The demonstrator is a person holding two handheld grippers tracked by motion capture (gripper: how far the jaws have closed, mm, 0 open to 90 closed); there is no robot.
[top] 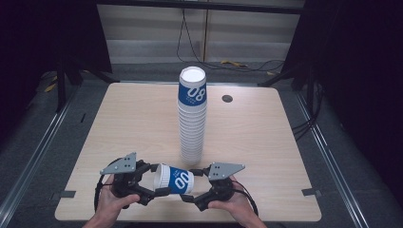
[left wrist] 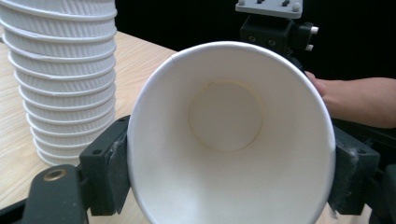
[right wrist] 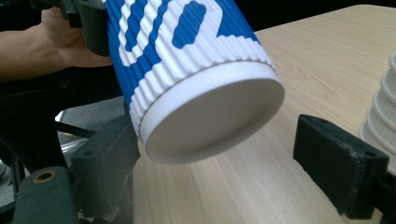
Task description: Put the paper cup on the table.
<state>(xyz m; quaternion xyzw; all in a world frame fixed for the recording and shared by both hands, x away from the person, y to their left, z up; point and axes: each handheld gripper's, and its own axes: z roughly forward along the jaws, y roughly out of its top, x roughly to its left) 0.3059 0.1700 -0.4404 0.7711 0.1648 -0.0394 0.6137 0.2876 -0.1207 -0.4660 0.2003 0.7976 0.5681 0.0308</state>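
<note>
Ribbed matt paper cup (top: 174, 179), pale wood-grain table (top: 133, 123), black padded jaws.

A pale wooden table (top: 133, 123) carries one upright stack of cups (top: 192, 118).

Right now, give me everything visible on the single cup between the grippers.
The cup is ribbed paper, blue with white print, white inside and empty. It lies sideways above the near table edge, mouth toward the left gripper, whose pads clamp its rim on both sides. Its flat white base faces the right gripper, whose jaws stand apart; any contact there is unclear.
</note>
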